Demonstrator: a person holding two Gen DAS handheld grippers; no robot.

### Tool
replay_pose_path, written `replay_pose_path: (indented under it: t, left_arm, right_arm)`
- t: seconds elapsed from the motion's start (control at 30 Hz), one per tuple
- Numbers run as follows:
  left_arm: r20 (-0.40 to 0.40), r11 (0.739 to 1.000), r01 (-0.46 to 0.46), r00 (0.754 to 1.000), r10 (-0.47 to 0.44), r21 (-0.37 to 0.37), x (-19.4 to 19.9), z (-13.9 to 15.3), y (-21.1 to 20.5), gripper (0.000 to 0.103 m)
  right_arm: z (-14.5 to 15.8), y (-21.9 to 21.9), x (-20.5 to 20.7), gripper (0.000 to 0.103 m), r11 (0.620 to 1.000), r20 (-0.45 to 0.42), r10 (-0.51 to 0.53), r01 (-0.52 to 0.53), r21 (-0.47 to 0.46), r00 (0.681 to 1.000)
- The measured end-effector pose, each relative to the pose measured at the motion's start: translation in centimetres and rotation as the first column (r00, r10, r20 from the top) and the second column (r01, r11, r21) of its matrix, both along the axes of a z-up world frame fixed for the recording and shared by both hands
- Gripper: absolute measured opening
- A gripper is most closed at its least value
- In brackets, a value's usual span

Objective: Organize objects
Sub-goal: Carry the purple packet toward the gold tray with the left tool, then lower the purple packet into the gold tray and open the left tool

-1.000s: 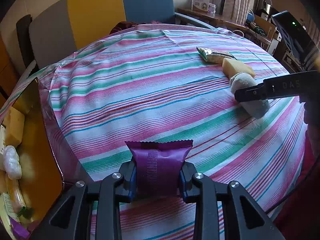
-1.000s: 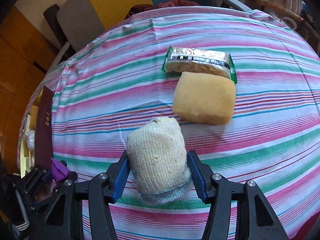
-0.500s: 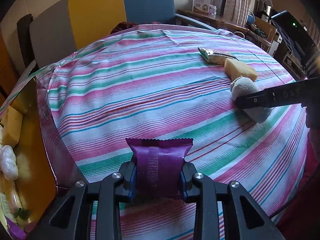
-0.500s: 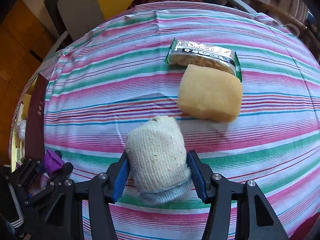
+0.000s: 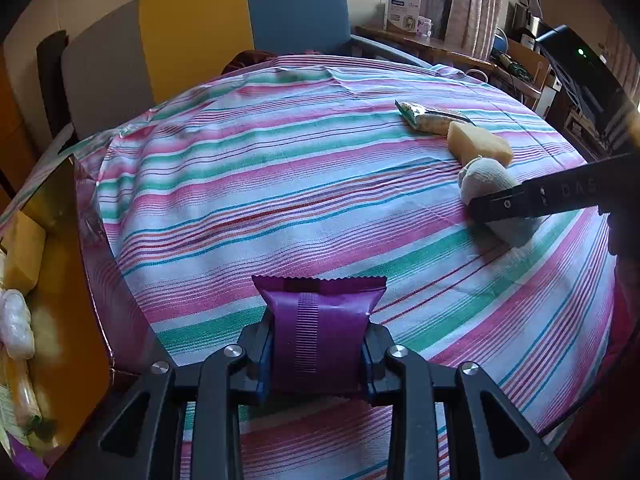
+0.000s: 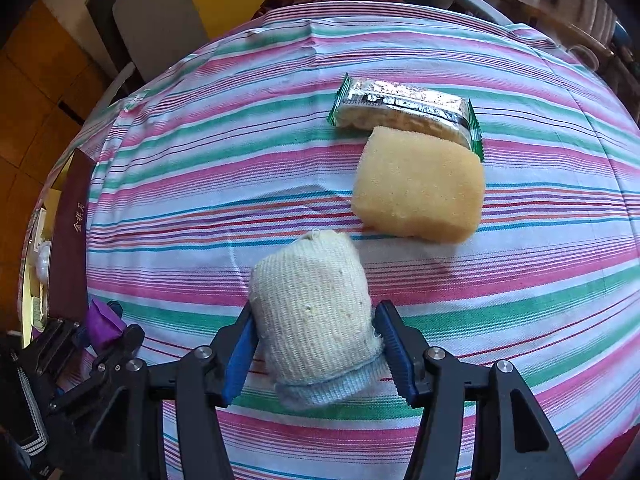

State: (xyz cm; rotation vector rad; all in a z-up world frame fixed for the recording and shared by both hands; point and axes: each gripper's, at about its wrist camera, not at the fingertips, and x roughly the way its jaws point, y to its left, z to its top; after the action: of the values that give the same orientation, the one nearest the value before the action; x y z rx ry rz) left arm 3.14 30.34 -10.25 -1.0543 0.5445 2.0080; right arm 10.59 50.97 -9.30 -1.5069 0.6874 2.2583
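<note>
My left gripper (image 5: 318, 338) is shut on a purple snack packet (image 5: 320, 328) and holds it over the striped tablecloth (image 5: 260, 200), close to the open box (image 5: 68, 300) at the left. My right gripper (image 6: 314, 342) is around a rolled cream sock (image 6: 312, 312) with a blue cuff that lies on the cloth; its blue pads (image 6: 394, 350) touch the sock's sides. A yellow sponge (image 6: 418, 184) and a foil-wrapped biscuit pack (image 6: 404, 108) lie just beyond the sock. The sock (image 5: 484, 184) and the right gripper's finger (image 5: 540, 196) also show in the left wrist view.
The box with a gold inside and dark red wall (image 6: 72, 232) stands at the table's left edge and holds several items, among them a yellow sponge (image 5: 22, 252) and a white wrapped item (image 5: 16, 324). Chairs (image 5: 200, 28) stand behind the table. A cluttered desk (image 5: 460, 52) is at the back right.
My left gripper with the purple packet has drifted slightly right, away from the box. My right gripper has stayed around the sock with little change.
</note>
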Motion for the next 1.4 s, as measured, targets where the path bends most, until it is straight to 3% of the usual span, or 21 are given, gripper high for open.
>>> replay_pose_path:
  t: [0.2,0.4,0.5,0.67,0.83,0.97,1.27,1.4]
  left_arm:
    - [-0.004,1.000,-0.009,1.000,0.009,0.013,0.4,0.9,-1.1,0.031]
    - [0.009,0.991,-0.023,1.000,0.022,0.130,0.5,5.0,-4.3,0.031]
    - [0.051,0.976,-0.098,0.995,0.090,0.193,-1.0,7.3,-7.6,0.031]
    - [0.115,0.925,-0.287,0.957,0.266,0.250,-4.9,9.8,-16.1,0.031]
    - [0.147,0.868,-0.450,0.892,0.427,0.209,-7.6,8.0,-23.4,0.031]
    - [0.212,0.830,-0.524,0.848,0.486,0.191,-8.8,6.1,-25.8,0.031]
    - [0.216,0.861,-0.481,0.870,0.444,0.167,-9.0,3.9,-23.6,0.032]
    - [0.231,0.867,-0.484,0.863,0.450,0.118,-9.7,2.2,-22.9,0.032]
  right_arm:
    - [-0.1,-0.2,-0.2,0.058,1.000,0.007,0.011,-0.011,0.010,1.000]
    - [0.0,-0.2,-0.3,0.058,1.000,0.008,0.012,-0.012,0.014,1.000]
    - [0.0,-0.2,-0.2,0.058,1.000,0.009,0.014,-0.014,0.016,1.000]
    - [0.1,-0.1,0.1,0.058,1.000,0.012,0.019,-0.019,0.025,1.000]
    - [0.1,-0.2,0.2,0.058,0.999,0.014,0.021,-0.021,0.031,1.000]
    - [0.1,-0.1,0.3,0.058,0.999,0.016,0.023,-0.024,0.036,1.000]
    - [0.0,-0.3,0.1,0.058,0.998,0.030,0.031,-0.032,0.057,0.999]
    - [0.0,-0.4,0.0,0.058,0.998,0.030,0.031,-0.032,0.059,0.999]
